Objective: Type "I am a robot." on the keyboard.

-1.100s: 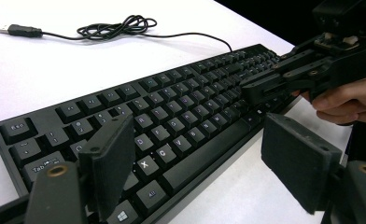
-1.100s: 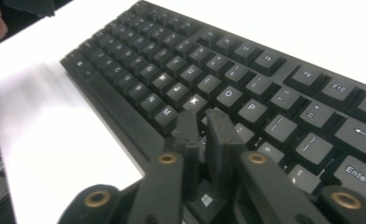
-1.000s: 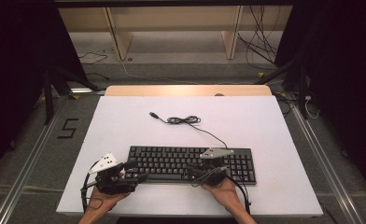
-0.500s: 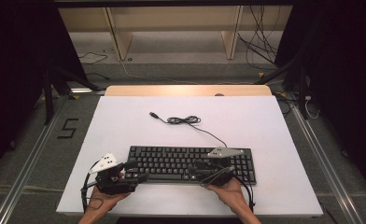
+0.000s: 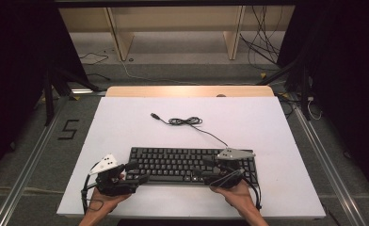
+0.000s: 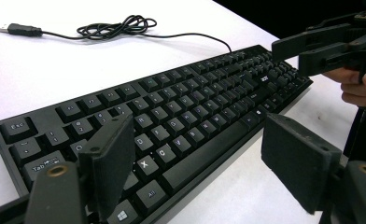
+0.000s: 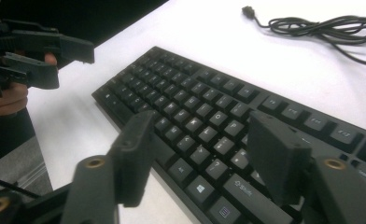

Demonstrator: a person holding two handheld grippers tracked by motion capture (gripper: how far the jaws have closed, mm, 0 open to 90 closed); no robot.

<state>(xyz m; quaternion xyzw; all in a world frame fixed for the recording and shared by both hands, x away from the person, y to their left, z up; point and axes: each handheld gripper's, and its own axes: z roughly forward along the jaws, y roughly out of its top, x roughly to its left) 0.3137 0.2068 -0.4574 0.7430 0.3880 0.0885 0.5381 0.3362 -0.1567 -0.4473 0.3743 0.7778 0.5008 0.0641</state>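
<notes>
A black keyboard [image 5: 187, 162] lies along the near side of the white table [image 5: 126, 122]. Its cable [image 5: 186, 121] runs back to a loose coil and a USB plug [image 5: 155, 116]. My left gripper [image 5: 139, 177] is open at the keyboard's near left corner, its pads [image 6: 110, 161] wide apart above the bottom key rows [image 6: 186, 116]. My right gripper [image 5: 202, 171] sits at the near right part of the keyboard [image 7: 204, 112]. Its jaws have just been opening and now stand open over the front edge. Their pads [image 7: 275, 156] press on nothing. Each gripper view also shows the other gripper, the right gripper [image 6: 321, 46] and the left gripper [image 7: 50, 53].
The table's front edge runs just below the person's hands [image 5: 239, 195]. A wooden strip [image 5: 187, 91] borders the far side. Beyond it stand shelf legs [image 5: 119, 37] and floor cables [image 5: 262, 42]. A "5" mark [image 5: 68, 129] is on the floor at left.
The right gripper has shifted slightly to the right along the keyboard and its jaws have spread apart. The left gripper and the keyboard have stayed put.
</notes>
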